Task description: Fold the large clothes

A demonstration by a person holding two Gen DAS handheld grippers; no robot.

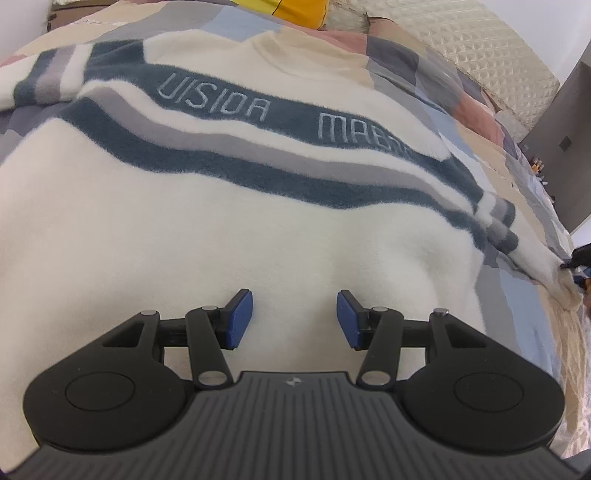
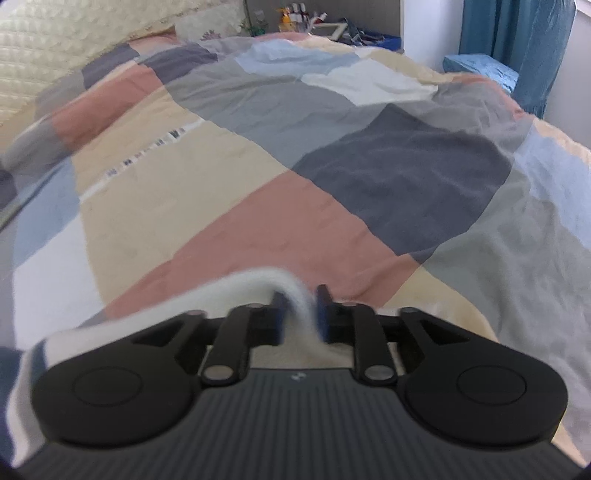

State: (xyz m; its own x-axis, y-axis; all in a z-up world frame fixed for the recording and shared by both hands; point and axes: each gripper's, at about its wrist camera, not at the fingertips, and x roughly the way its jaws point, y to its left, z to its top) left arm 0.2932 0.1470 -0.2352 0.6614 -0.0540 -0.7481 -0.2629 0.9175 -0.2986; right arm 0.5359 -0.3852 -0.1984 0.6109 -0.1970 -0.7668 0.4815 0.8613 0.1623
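Observation:
A large cream fleece sweater with dark blue and grey stripes and lettering lies spread flat on the bed. My left gripper hovers over its lower body, open and empty, blue pads wide apart. One sleeve stretches out to the right. My right gripper is shut on the cream cuff of that sleeve, which drapes off to the left in the right wrist view.
A patchwork quilt covers the bed. A quilted cream headboard and yellow pillow are at the far end. A nightstand with clutter and blue curtain stand beyond the bed.

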